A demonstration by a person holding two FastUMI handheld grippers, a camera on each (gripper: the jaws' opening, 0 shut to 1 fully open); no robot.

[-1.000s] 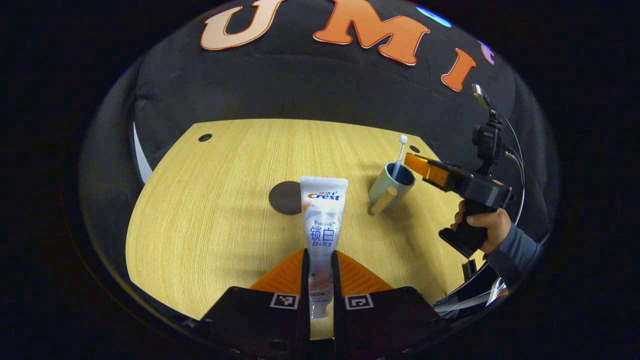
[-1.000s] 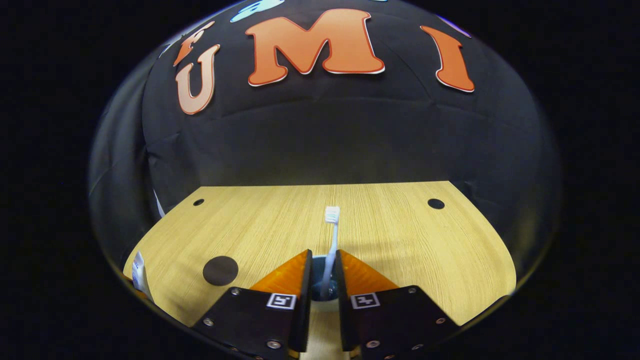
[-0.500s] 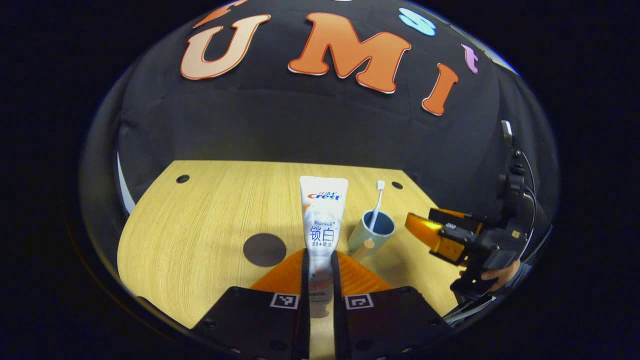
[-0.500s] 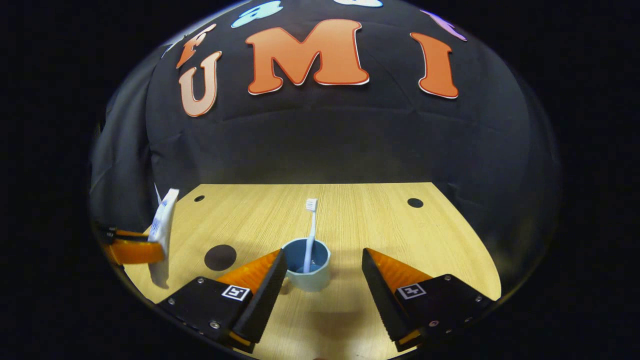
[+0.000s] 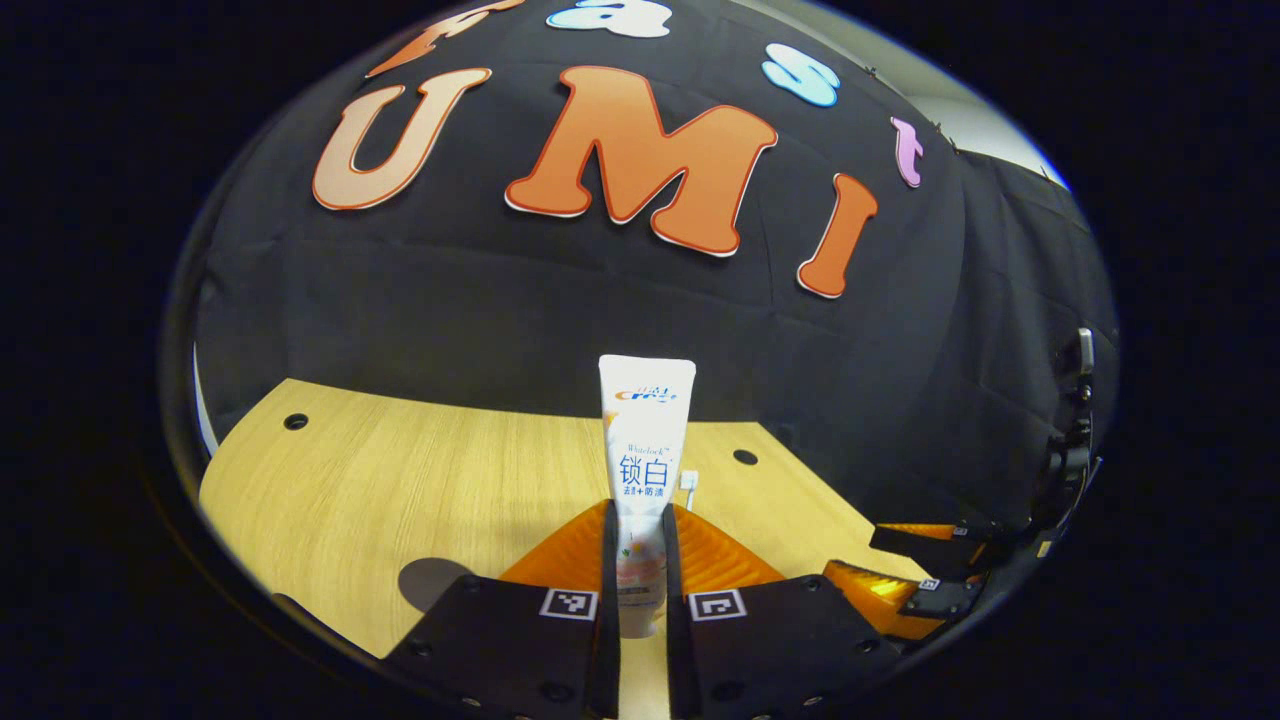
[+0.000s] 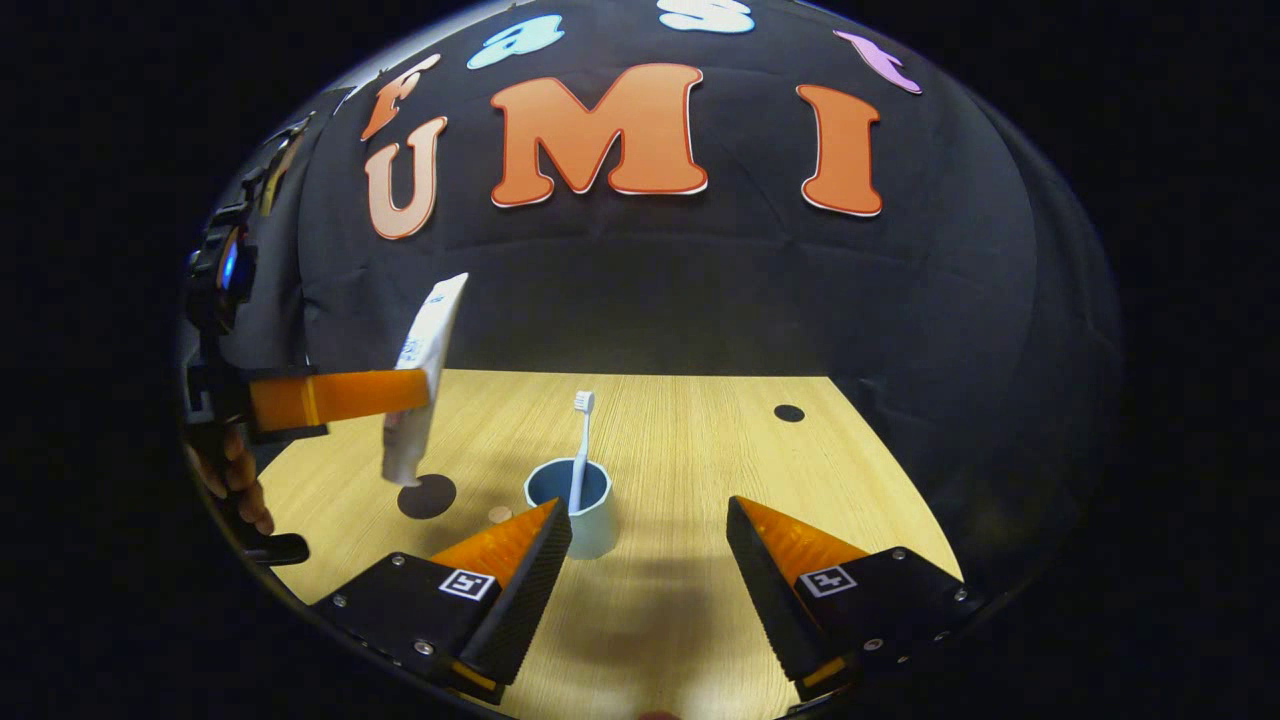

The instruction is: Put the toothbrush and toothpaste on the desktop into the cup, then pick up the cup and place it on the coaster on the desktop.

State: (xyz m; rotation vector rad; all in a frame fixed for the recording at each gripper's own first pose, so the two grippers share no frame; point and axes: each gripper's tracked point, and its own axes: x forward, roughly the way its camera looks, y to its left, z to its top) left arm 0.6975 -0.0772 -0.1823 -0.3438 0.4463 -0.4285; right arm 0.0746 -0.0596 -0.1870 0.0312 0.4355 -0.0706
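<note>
Since a second ago the toothpaste (image 5: 645, 470) has been lifted clear of the desk (image 5: 400, 490) and is now held upright, higher against the booth wall; it is pinched near its lower end by the left tongs (image 5: 640, 560), with both fingers pressed on it. The right tongs (image 6: 648, 560), which were closed around the toothbrush (image 6: 581, 450) a second ago, are now spread wide and drawn back from the cup (image 6: 572, 510).

In the left gripper view, the coaster (image 5: 425, 583) is seen as a dark round patch at the lower left of the desk, partly hidden behind the tongs' body, and the brush head peeks out just right of the tube; the spread fingers of the right tongs show at the far right edge.

In the right gripper view, the left tongs are seen from the side at the left, a hand (image 6: 235, 480) holding their grip, with the tube tilted above the coaster. The cup stands on the desk just right of the coaster, apart from it, with the toothbrush upright inside.
</note>
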